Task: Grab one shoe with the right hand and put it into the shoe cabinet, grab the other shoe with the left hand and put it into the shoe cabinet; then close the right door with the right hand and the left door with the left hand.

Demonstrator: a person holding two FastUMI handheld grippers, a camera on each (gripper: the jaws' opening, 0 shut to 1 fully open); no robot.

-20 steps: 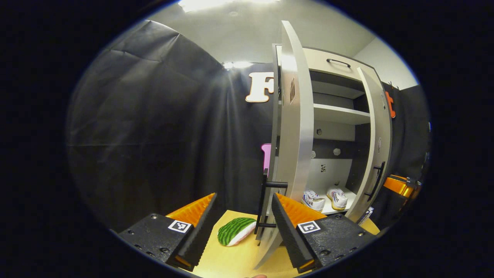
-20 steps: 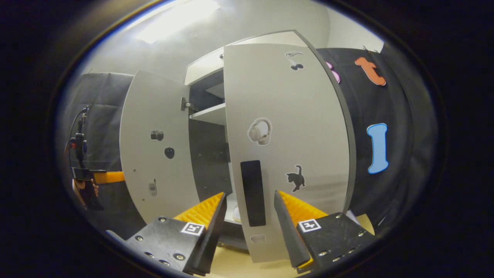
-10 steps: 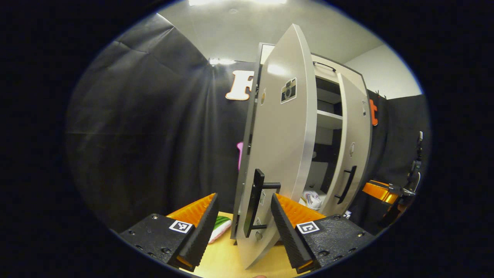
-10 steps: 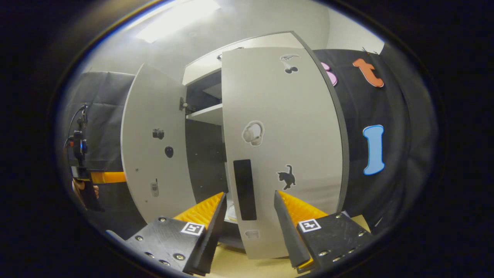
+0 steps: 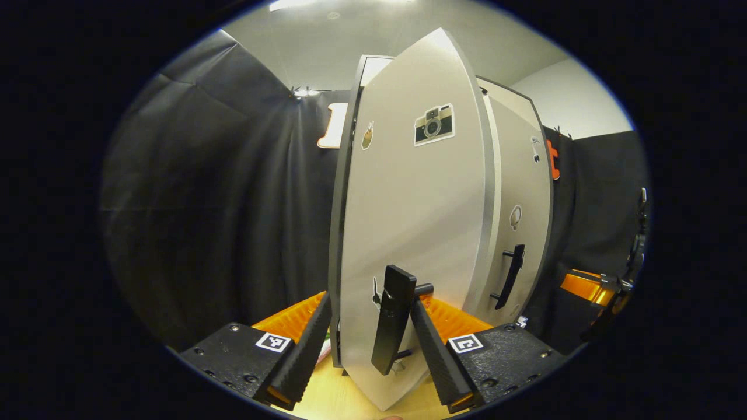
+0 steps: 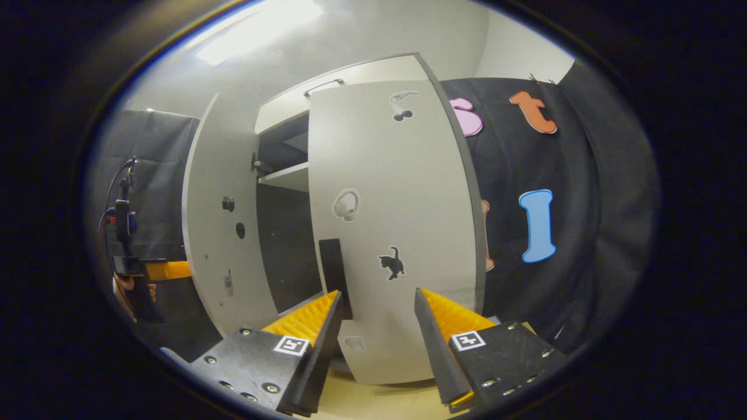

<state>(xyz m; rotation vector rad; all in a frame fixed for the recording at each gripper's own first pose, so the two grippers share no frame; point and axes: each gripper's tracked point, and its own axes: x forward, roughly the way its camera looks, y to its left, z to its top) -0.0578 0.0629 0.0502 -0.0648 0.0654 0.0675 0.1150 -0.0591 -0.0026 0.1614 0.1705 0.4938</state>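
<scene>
Against both doors (image 5: 408,221) — tongs (image 5: 367,344) spread, level.

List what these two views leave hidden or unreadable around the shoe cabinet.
- Shoes: hidden in both views, behind the left door and right door.
- Right door fully shut or not: unclear in the right gripper view.
- Small stickers low on the left door: too small to identify, right gripper view.

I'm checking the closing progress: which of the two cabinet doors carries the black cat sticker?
The right door: the cat sticker sits low on it, above the right gripper. The left door carries a camera sticker.
</scene>
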